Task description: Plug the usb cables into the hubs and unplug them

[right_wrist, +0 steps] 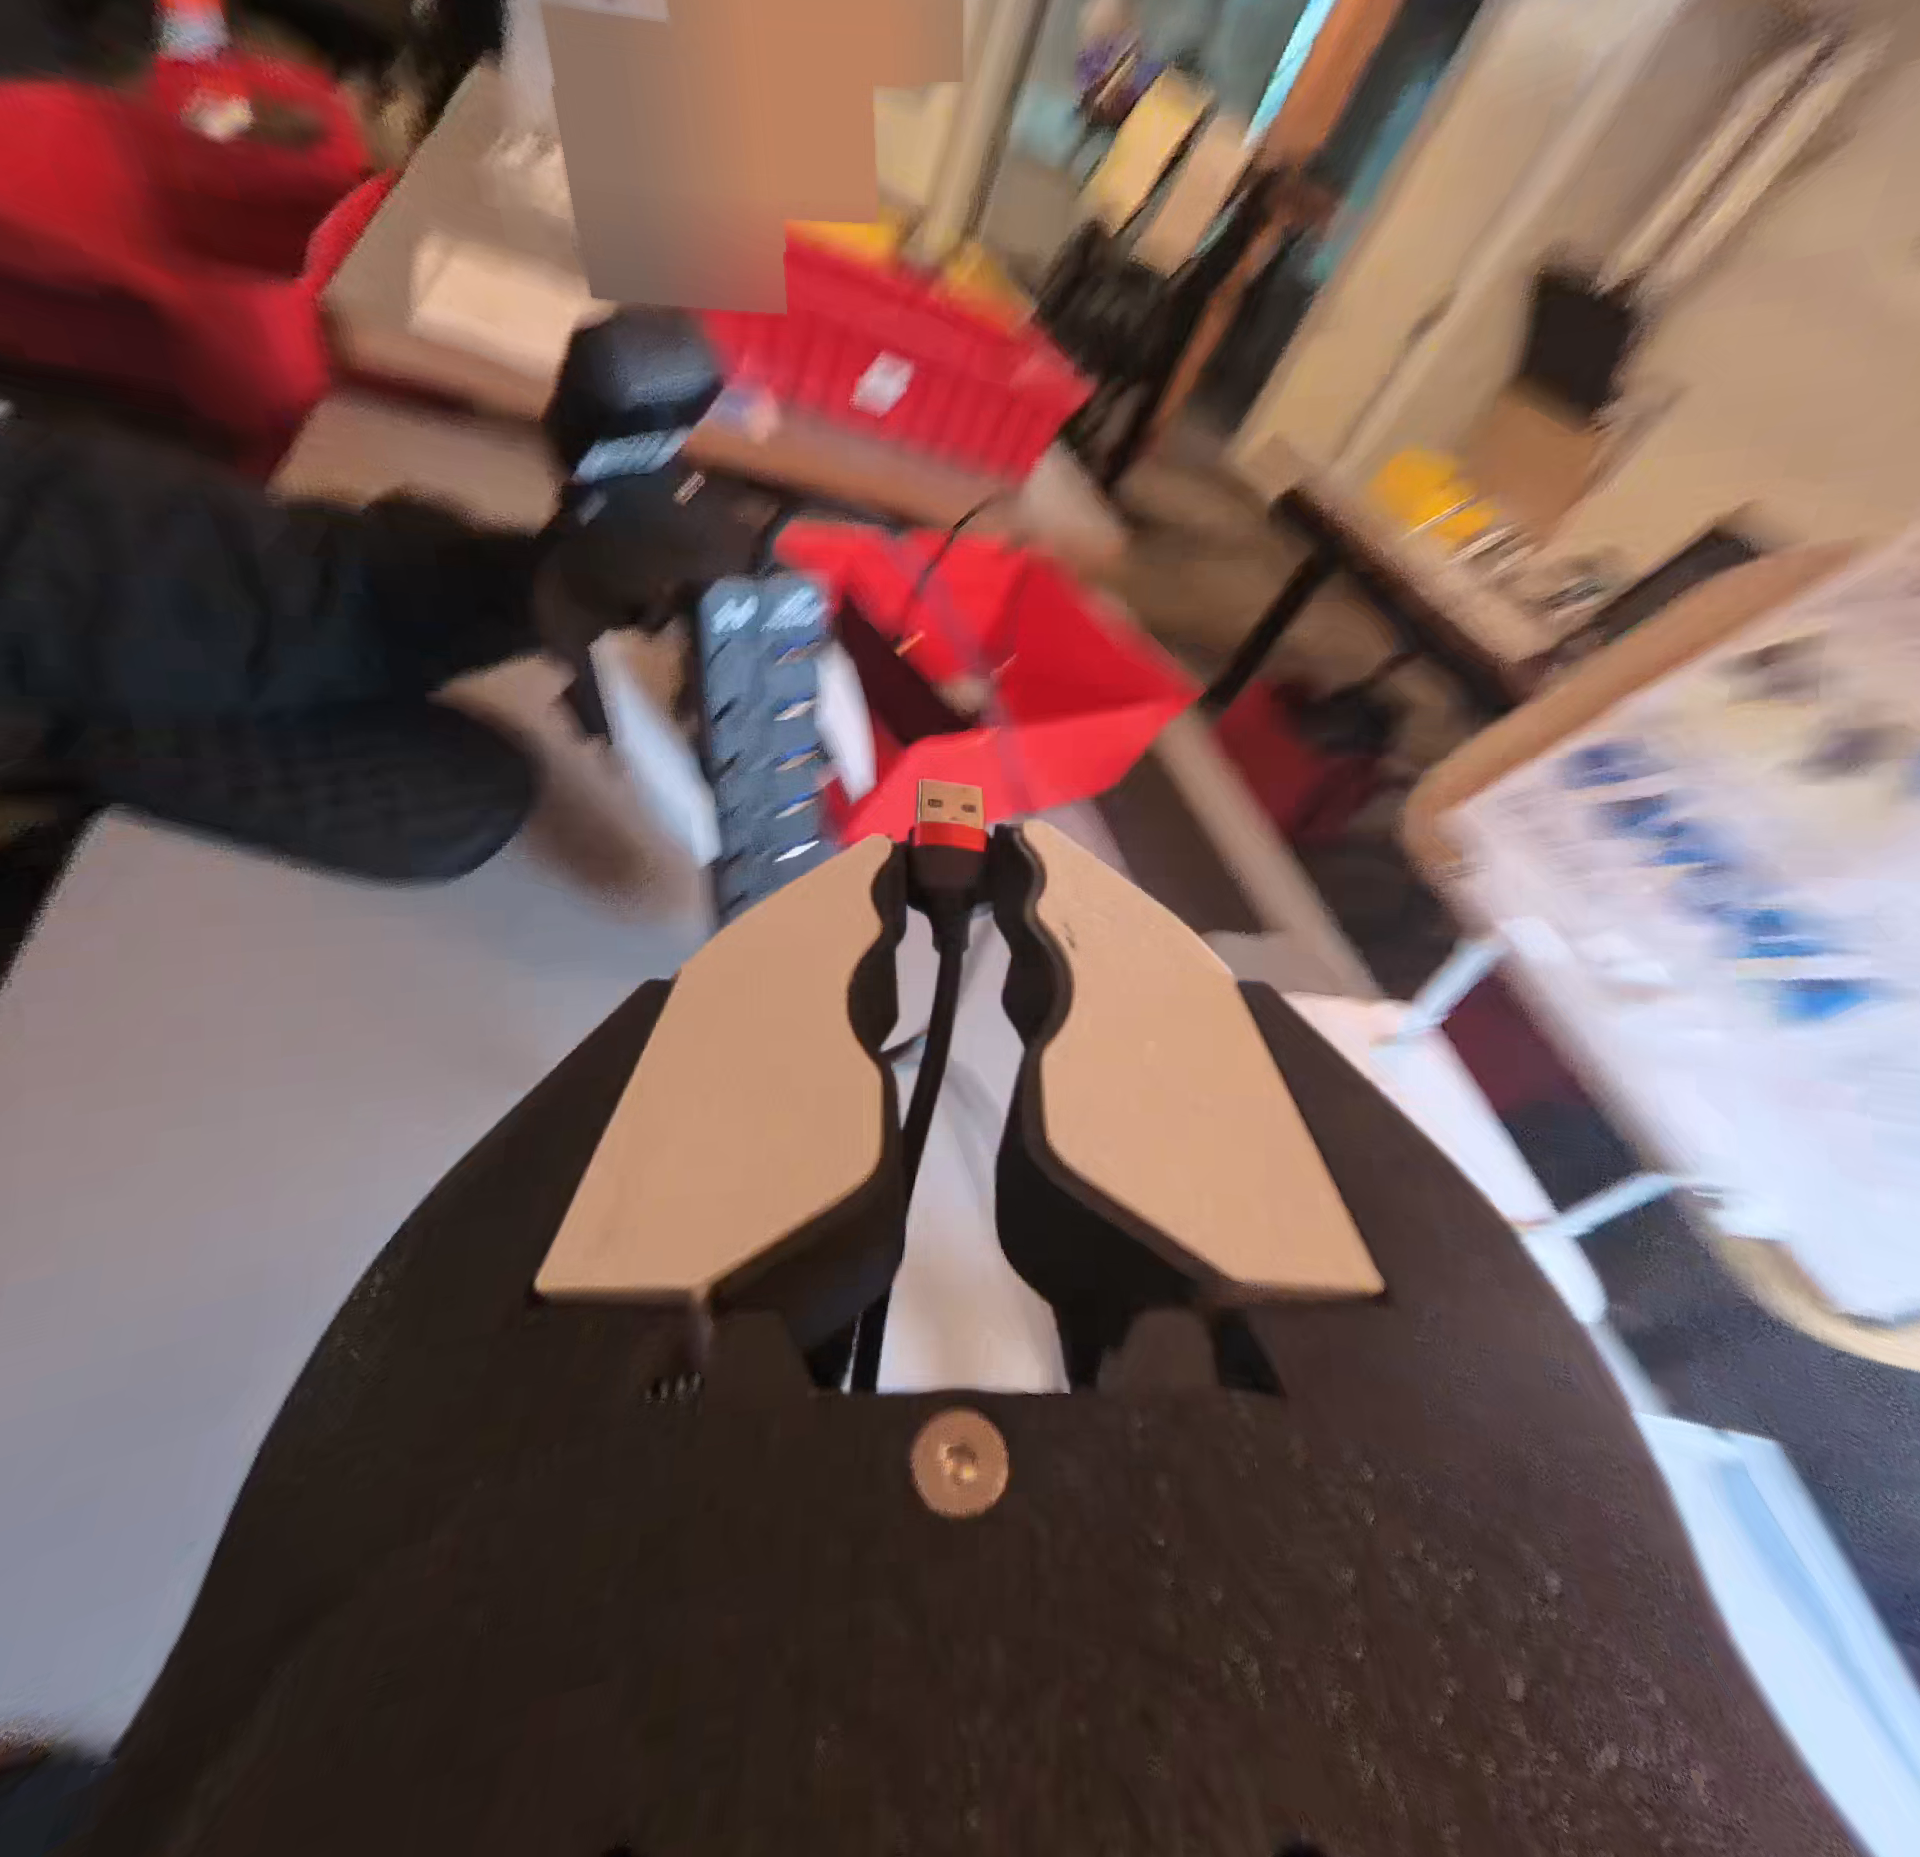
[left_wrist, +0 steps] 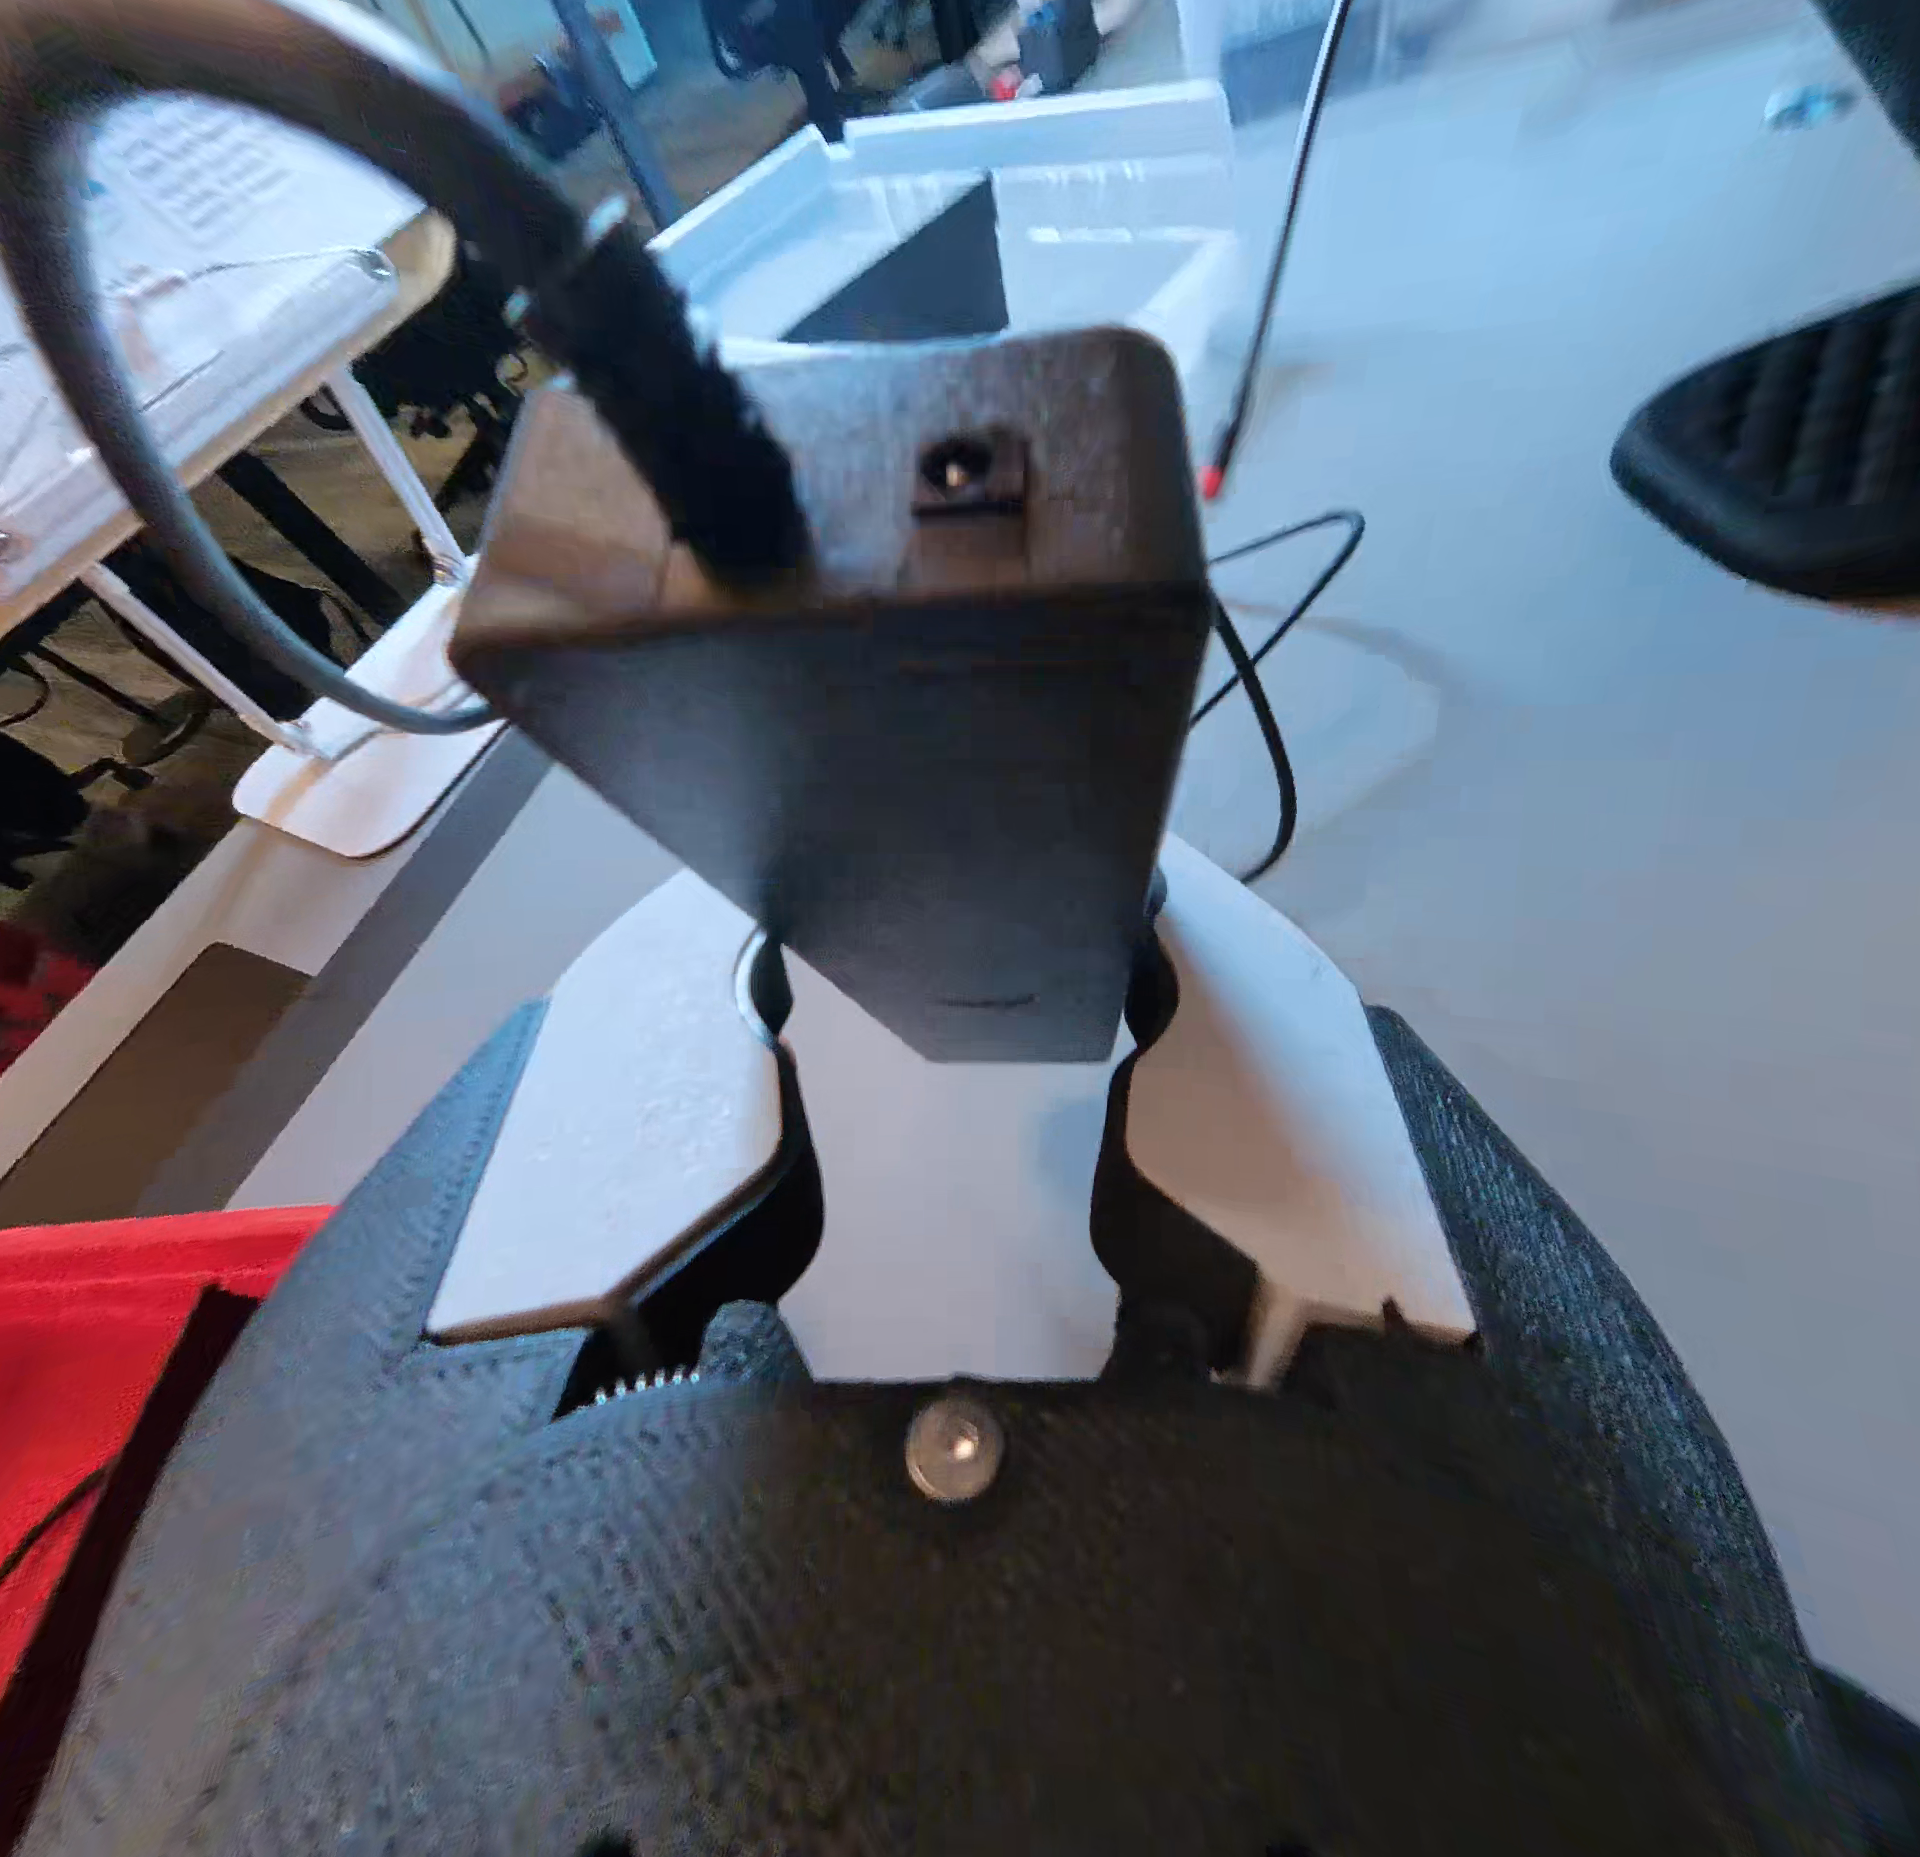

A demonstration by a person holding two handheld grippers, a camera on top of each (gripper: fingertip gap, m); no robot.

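My left gripper (left_wrist: 961,966) is shut on a black USB hub (left_wrist: 883,727) and holds it raised above the grey table (left_wrist: 1558,924). The hub's end face shows a round socket (left_wrist: 971,472). A thick black cable (left_wrist: 114,477) leaves that end and curls left. My right gripper (right_wrist: 948,857) is shut on a USB plug (right_wrist: 948,810) with a red collar and bare metal tip; its black cable (right_wrist: 930,1059) runs back between the fingers. In the right wrist view the hub (right_wrist: 764,664) shows a row of ports just beyond the plug, apart from it.
A thin black cable with a red end (left_wrist: 1210,479) and a thin black cable loop (left_wrist: 1283,758) lie on the table. A white box (left_wrist: 1039,176) stands behind. A clear stand with paper (left_wrist: 208,249) is at left. Red bins (right_wrist: 1039,685) sit beyond the table edge. There is about 20 cm between the tips of the two grippers.
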